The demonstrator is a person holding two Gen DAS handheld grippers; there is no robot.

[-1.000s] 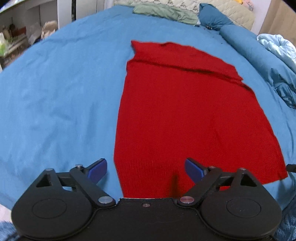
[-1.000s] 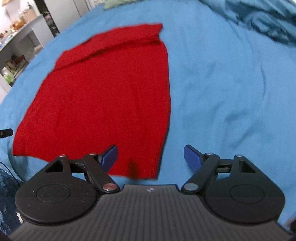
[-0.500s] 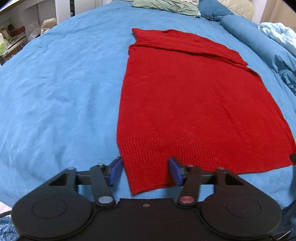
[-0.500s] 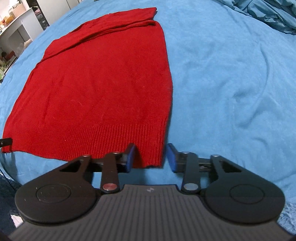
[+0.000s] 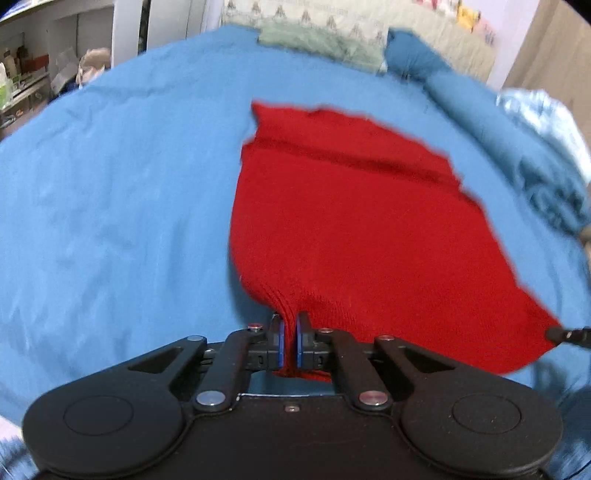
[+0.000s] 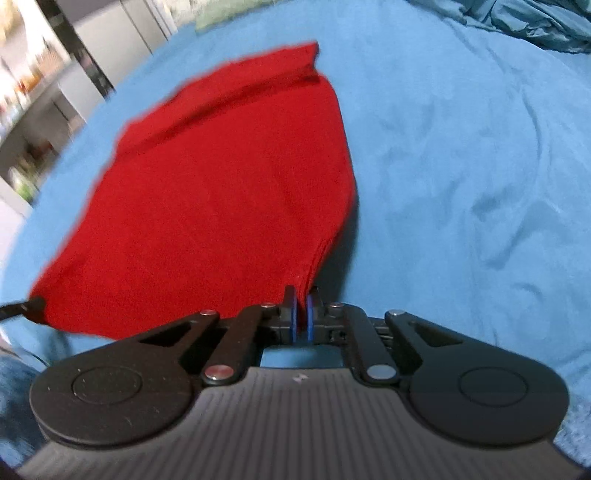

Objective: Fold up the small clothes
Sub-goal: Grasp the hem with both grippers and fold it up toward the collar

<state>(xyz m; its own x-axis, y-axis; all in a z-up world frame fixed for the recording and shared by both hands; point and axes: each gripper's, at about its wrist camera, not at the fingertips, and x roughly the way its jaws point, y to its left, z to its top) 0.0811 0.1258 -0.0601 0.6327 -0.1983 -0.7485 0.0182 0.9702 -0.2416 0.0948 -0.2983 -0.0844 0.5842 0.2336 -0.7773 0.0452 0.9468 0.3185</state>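
Item 1. Blue bedspread (image 5: 110, 206): spread across the bed, lightly creased; shelving was seen beyond its left edge.

Item 2. Left gripper (image 5: 290, 341): half a second earlier it had stood part-open astride the hem. It was now recorded pinched closed on the near left corner of the ribbed hem, the knit bunched between the blue pads (image 5: 280, 343).

Item 3. Red knit garment (image 5: 351, 229): laid flat mid-bed with a band already folded over at its far end. Its near edge, previously flat on the bedspread, was now gathered and drawn up off the cover at both corners.

Item 4. Right gripper (image 6: 301, 317): likewise changed from part-open to clamped on the near right corner of the hem; its tip was also glimpsed at the right margin of the left view.

Item 5. Crumpled blue bedding (image 6: 535, 22): heaped at far right, well apart from the garment.

Assessment: both corners were judged secured and lifting begun; a carry of the hem toward the far end was judged the next fold. Motion blur limited detail.
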